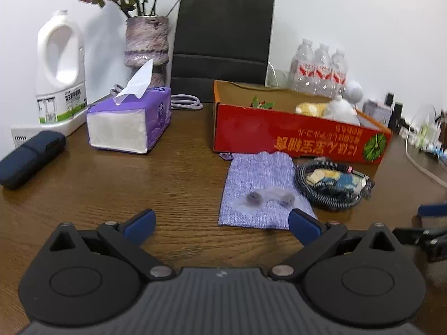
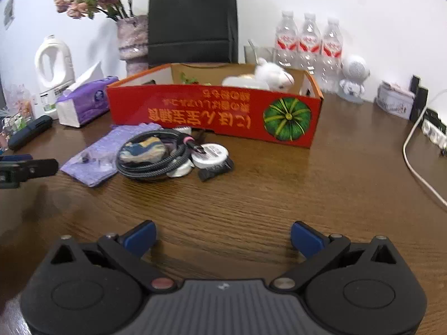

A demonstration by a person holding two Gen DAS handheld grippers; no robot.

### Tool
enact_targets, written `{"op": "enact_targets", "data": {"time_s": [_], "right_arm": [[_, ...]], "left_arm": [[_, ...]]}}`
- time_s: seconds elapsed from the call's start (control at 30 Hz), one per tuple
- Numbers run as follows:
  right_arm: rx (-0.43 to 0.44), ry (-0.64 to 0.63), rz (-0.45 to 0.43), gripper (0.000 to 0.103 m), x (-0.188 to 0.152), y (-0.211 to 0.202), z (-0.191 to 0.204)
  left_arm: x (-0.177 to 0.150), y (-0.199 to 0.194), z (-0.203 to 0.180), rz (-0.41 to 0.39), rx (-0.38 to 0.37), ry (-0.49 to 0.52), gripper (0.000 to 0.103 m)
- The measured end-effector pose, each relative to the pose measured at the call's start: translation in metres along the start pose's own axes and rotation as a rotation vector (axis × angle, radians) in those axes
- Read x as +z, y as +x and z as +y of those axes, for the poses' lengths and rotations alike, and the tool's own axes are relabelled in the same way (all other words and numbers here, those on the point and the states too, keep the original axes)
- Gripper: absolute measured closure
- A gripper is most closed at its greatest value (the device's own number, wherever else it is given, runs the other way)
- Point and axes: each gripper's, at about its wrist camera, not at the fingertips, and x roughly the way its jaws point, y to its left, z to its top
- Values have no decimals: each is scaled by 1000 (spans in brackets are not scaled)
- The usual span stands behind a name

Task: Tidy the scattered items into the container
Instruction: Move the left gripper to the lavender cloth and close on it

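Both tools are held empty above the wooden table [image 2: 279,189]. The left gripper [image 1: 222,223] is spread wide, nothing between its blue pads; same for the right gripper [image 2: 223,236]. No contact with any item is seen.

The container, a red cardboard box [image 2: 215,111], is placed at the back of the table. A white plush toy [image 2: 268,79] is already seen inside it, plus a yellow item [image 1: 310,109] and something green with red, too small to identify.

Left to tidy, all grouped just in front of the box:
- purple cloth pouch [image 1: 259,189], laid flat, with a small clear bag of two dark bits [image 1: 269,198] resting on it
- coiled braided cable [image 2: 156,157], touching the pouch's right edge, with a small patterned item [image 2: 142,149] lying inside the coil
- round white tin [image 2: 211,155] and a black clip-like piece [image 2: 215,171] just beside the coil; what is underneath them is probably another white lid, but the view is blurred there.

Step judged: between picks, partway through; a new grasp is not yet begun. The pouch is nearest the left gripper, with the right pad already over its near corner.

Next move calls for: the left gripper to be lowered onto the pouch's near edge and pinched shallow, since flat cloth gives little to grip. The loose bag on top is likely to slide off when lifted, so it is better taken first or carried level. The cable pile is better reached by the right gripper.
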Motion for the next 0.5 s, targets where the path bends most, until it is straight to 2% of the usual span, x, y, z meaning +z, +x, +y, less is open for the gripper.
{"op": "enact_targets", "data": {"time_s": [0.17, 0.27, 0.37, 0.47, 0.5], "right_arm": [[6, 7, -4, 0, 1, 0, 1], [6, 1, -1, 0, 1, 1, 2], [12, -19, -4, 0, 7, 7, 2], [-14, -45, -22, 0, 20, 21, 0], [-16, -47, -23, 0, 25, 26, -1]], "left_arm": [[0, 4, -1, 22, -8, -3, 0], [-1, 2, -5, 1, -20, -4, 0], [1, 1, -19, -44, -58, 85, 0], [6, 5, -34, -92, -47, 182, 0], [9, 10, -36, -90, -44, 196, 6]]}}
